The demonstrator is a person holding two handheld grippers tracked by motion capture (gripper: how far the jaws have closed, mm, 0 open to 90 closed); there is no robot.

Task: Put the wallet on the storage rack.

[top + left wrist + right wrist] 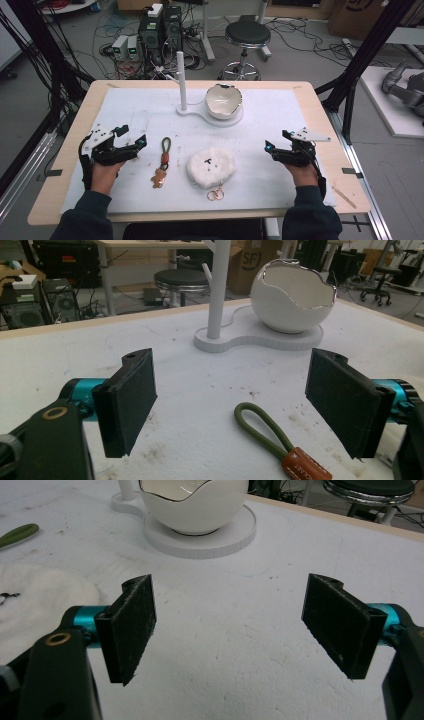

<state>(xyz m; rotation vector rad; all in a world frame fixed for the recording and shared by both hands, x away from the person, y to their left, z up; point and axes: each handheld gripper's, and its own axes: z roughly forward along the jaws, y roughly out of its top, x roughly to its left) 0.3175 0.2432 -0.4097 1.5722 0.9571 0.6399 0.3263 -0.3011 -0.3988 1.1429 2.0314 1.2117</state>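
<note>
Your left gripper and right gripper rest spread and empty at the frame's left and right edges, likely leaving the middle clear, where the keychain lies beside the fluffy pouch, below the eggshell bowl.

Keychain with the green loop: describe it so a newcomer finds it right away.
Start at the white stand with the upright post at the table's far middle, then come straight toward the person. The keychain lies on the white mat, between the left gripper and the fluffy white pad. Its olive cord loop, orange tag and small brown figure mark it out.
</note>
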